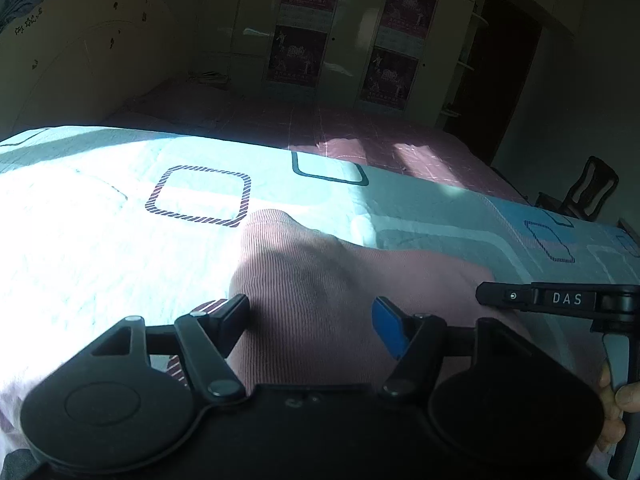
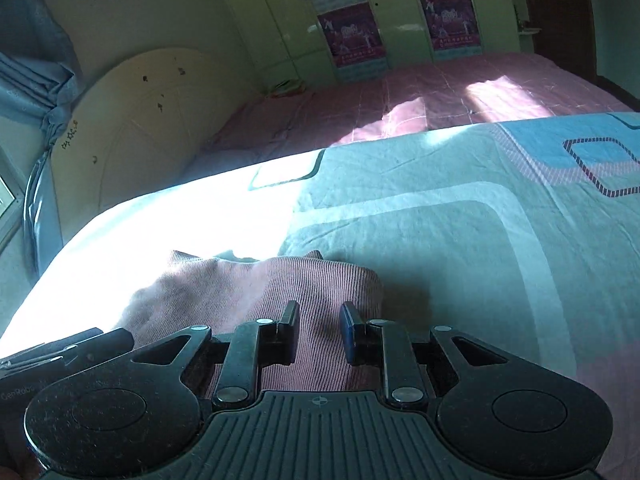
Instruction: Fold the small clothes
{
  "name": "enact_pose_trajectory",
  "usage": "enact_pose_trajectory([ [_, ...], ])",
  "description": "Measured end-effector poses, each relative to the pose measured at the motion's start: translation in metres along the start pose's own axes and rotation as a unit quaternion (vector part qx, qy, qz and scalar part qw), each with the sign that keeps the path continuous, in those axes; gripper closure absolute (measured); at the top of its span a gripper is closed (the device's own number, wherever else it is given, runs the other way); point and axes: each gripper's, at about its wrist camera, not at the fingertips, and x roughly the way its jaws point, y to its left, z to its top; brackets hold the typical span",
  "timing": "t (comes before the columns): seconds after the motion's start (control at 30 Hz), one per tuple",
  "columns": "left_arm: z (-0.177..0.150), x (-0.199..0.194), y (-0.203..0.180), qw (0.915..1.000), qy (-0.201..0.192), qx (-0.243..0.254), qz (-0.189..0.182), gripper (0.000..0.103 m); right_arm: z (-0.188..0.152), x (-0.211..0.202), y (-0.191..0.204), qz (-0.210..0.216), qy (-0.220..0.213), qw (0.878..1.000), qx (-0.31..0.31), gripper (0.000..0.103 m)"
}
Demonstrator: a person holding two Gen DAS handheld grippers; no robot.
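**Now over the sunlit bed, both pairs of fingers above the pink garment**

We see a bed spread with a pale blue-green quilt (image 1: 120, 216) printed with rounded squares, one striped and one dark-outlined beyond the left fingers. Strong sun whitens the quilt ahead and to the left of both pairs of fingers. Further out lies a pink checked sheet (image 2: 460, 92), and behind it a cream wardrobe (image 2: 264, 24) with magenta posters (image 1: 304, 56) on its doors. A rounded cream headboard (image 2: 148, 120) stands off to the left, with a tied blue curtain (image 2: 36, 76) beside it. A dark chair (image 1: 588, 192) shows far right of the left fingers.

The ribbed pink garment (image 1: 320, 280) lies on the quilt directly under and ahead of both tools. The left gripper (image 1: 310, 324) has its fingers spread wide, with nothing clamped, the cloth showing in the gap. The right gripper (image 2: 319, 330) has its fingers narrowly apart; we cannot tell whether they pinch the cloth beneath. A person's hand (image 1: 618, 408) holds its handle.
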Motion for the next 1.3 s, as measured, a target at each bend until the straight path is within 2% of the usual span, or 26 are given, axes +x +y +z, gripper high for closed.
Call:
enact_pose_trajectory([
  [0.03, -0.003, 0.01, 0.002, 0.9998, 0.01, 0.003, 0.016, 0.036, -0.003, 0.01, 0.0, -0.014, 0.006, 1.0, -0.012, 0.081],
  [0.13, -0.012, 0.026, 0.015, 0.9984, 0.034, -0.042, 0.019, 0.024, -0.005, 0.027, -0.005, -0.031, 0.013, 0.999, -0.025, 0.082],
  [0.23, -0.013, 0.025, 0.022, 0.9962, 0.04, -0.076, 0.013, 0.024, -0.002, 0.027, -0.003, -0.037, 0.018, 0.999, -0.032, 0.081],
  [0.4, -0.02, -0.005, 0.01, 0.9983, 0.031, -0.045, 0.017, 0.027, -0.006, -0.016, 0.008, -0.007, -0.005, 0.999, -0.038, 0.081],
  [0.57, -0.034, -0.034, -0.002, 0.9986, 0.04, -0.024, 0.023, 0.027, -0.029, -0.048, 0.023, 0.014, 0.003, 0.998, -0.057, 0.081],
  [0.63, -0.043, -0.037, -0.006, 0.9981, 0.052, -0.019, 0.028, 0.026, -0.042, -0.053, 0.025, 0.008, 0.006, 0.998, -0.066, 0.081],
  [0.7, -0.051, -0.034, -0.007, 0.9976, 0.058, -0.014, 0.034, 0.024, -0.052, -0.046, 0.025, -0.023, 0.016, 0.996, -0.083, 0.081],
  [0.83, -0.052, -0.035, -0.001, 0.9963, 0.067, -0.043, 0.032, 0.023, -0.063, -0.036, 0.016, -0.058, 0.024, 0.995, -0.077, 0.081],
  [1.0, -0.055, -0.056, -0.01, 0.9975, 0.059, -0.01, 0.036, 0.025, -0.065, -0.066, 0.014, -0.037, 0.01, 0.998, -0.049, 0.081],
  [1.17, -0.065, -0.079, -0.012, 0.9978, 0.056, -0.007, 0.034, 0.025, -0.078, -0.093, 0.028, -0.021, -0.002, 0.998, -0.062, 0.081],
  [1.3, -0.083, -0.095, -0.015, 0.998, 0.053, 0.004, 0.034, 0.023, -0.099, -0.098, 0.034, -0.034, 0.01, 0.996, -0.078, 0.081],
])
